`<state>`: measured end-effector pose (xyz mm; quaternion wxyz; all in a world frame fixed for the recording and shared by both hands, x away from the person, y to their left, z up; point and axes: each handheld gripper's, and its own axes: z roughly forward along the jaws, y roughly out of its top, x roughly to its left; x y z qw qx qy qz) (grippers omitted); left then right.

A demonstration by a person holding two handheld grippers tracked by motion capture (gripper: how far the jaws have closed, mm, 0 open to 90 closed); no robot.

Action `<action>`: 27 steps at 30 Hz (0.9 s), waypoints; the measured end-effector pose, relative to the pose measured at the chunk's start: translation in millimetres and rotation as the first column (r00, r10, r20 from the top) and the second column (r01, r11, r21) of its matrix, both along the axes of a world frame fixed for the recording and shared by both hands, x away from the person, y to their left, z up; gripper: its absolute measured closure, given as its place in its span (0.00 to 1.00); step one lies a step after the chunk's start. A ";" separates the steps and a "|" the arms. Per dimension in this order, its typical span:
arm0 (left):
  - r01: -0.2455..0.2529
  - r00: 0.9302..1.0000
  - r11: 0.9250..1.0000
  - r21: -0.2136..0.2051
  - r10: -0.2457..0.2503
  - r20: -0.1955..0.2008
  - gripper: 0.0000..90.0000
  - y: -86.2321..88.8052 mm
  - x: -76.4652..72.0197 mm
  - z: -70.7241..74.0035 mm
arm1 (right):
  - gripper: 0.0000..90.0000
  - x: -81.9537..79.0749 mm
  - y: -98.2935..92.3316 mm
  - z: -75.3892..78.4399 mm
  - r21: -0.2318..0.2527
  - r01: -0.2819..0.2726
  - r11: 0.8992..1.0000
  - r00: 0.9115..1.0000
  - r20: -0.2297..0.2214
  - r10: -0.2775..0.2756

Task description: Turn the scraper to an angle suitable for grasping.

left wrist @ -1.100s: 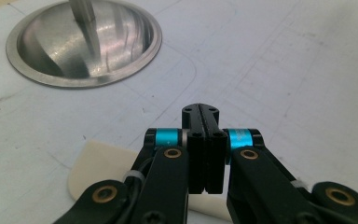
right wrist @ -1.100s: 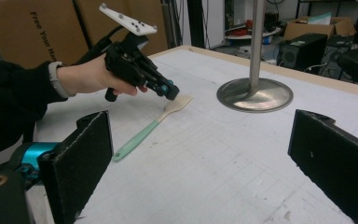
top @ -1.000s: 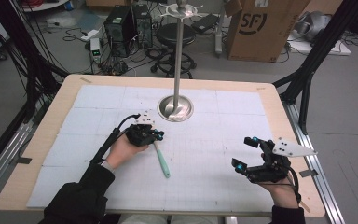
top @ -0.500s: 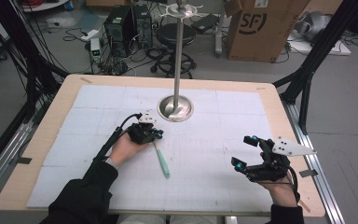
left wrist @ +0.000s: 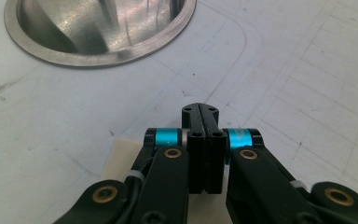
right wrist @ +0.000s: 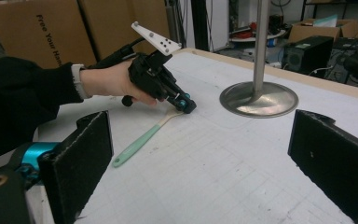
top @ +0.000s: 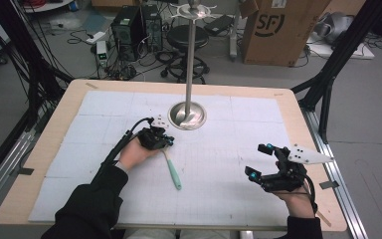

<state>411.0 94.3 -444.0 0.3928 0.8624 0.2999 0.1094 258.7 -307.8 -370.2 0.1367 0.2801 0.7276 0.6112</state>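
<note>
Little change since the earlier frames: left tool (top: 163, 143) slightly nearer the stand base (top: 187, 116), right tool (top: 261, 160) unmoved. Left tool jaws shut, tips pressed down at the cream head end of the spatula (top: 171, 168); whether the thin head is actually pinched cannot be told. Spatula flat on the table (top: 49, 144), mint handle trailing toward the person, just short of the stand base. Right tool held wide open and empty, well apart at the table's right. Step in hand, as judged: securing the spatula head. Next move: a firm grip, then a lift. White gridded mat (top: 109, 104) over the wooden table; beyond, cardboard box (top: 273, 30), stool, computer towers, cables.
</note>
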 end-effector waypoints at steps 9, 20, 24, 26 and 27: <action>-0.012 1.000 0.998 0.061 0.012 -0.008 1.00 3.5 -9.4 5.3 | 0.06 0.1 -1.9 -0.4 -0.005 0.003 1.000 1.000 0.000 -0.003; -0.002 0.999 0.998 0.062 0.004 -0.039 1.00 26.7 -28.6 7.0 | 0.06 1.6 1.6 -1.3 -0.018 -0.009 1.000 1.000 -0.008 0.009; 0.006 0.998 0.997 0.072 -0.002 -0.059 1.00 38.2 -42.0 8.6 | 0.06 3.3 3.3 -2.2 -0.015 -0.011 1.000 1.000 -0.010 0.011; 0.027 0.998 0.996 0.081 -0.022 -0.059 1.00 42.3 -50.9 9.4 | 0.06 3.7 4.7 -1.8 -0.015 -0.019 1.000 1.000 -0.009 0.019; 0.032 0.997 0.996 0.085 -0.026 -0.068 1.00 44.1 -54.7 10.1 | 0.06 3.7 5.5 -1.7 -0.017 -0.020 1.000 1.000 -0.009 0.020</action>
